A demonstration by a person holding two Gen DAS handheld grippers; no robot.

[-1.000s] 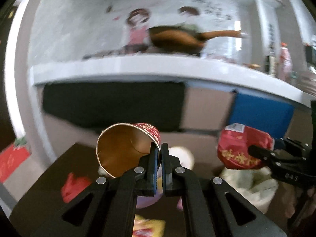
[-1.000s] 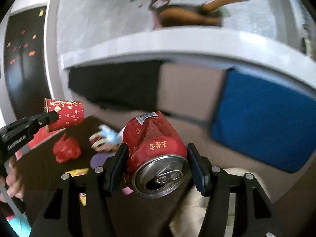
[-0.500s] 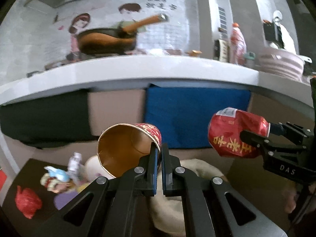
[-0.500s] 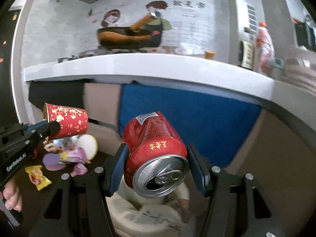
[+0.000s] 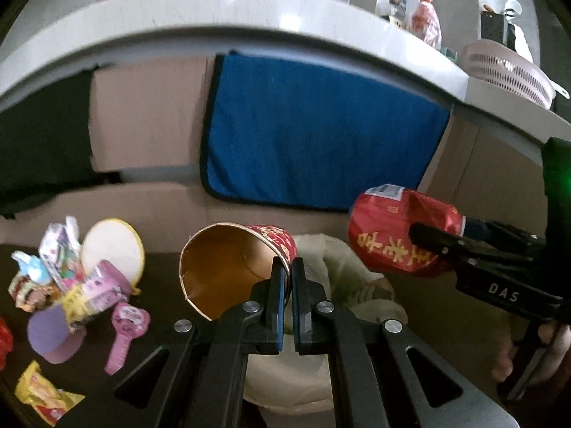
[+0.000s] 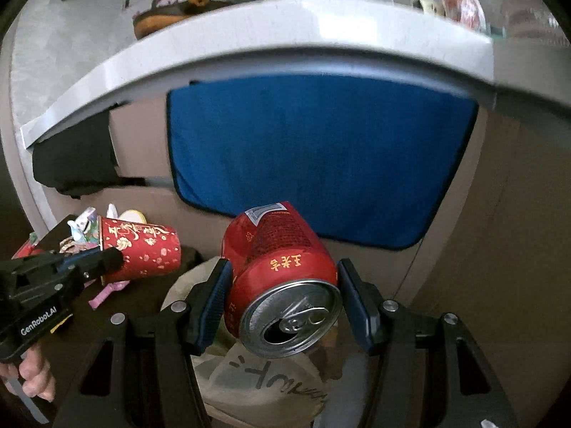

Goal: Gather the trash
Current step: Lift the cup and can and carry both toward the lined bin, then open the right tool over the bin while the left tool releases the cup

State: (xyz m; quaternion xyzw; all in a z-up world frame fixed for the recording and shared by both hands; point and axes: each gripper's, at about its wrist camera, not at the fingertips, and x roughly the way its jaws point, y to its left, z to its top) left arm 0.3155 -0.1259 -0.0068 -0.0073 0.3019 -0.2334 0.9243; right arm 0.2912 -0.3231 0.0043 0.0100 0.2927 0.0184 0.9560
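My left gripper point(image 5: 287, 271) is shut on the rim of a red paper cup point(image 5: 228, 267) with gold print, its brown inside facing the camera. The same cup point(image 6: 142, 253) shows at the left of the right wrist view. My right gripper point(image 6: 283, 278) is shut on a dented red drink can point(image 6: 282, 278), its open top toward the lens. From the left wrist view that can point(image 5: 396, 235) hangs to the right of the cup. Both hang above a pale trash bag point(image 5: 342, 274) point(image 6: 264, 381), its mouth open below.
Loose trash lies on the dark table point(image 5: 153, 349) at left: a pile of wrappers point(image 5: 67, 278), a pink tag point(image 5: 125, 331), a yellow packet point(image 5: 43, 396). A blue cloth point(image 6: 321, 157) hangs from the white counter point(image 6: 285, 39) behind. A pink colander point(image 5: 510, 71) sits on the counter.
Both grippers swung right and dipped with their loads, away from the dark table's left part. The blue cloth and the pale bag have come into the middle of both views.
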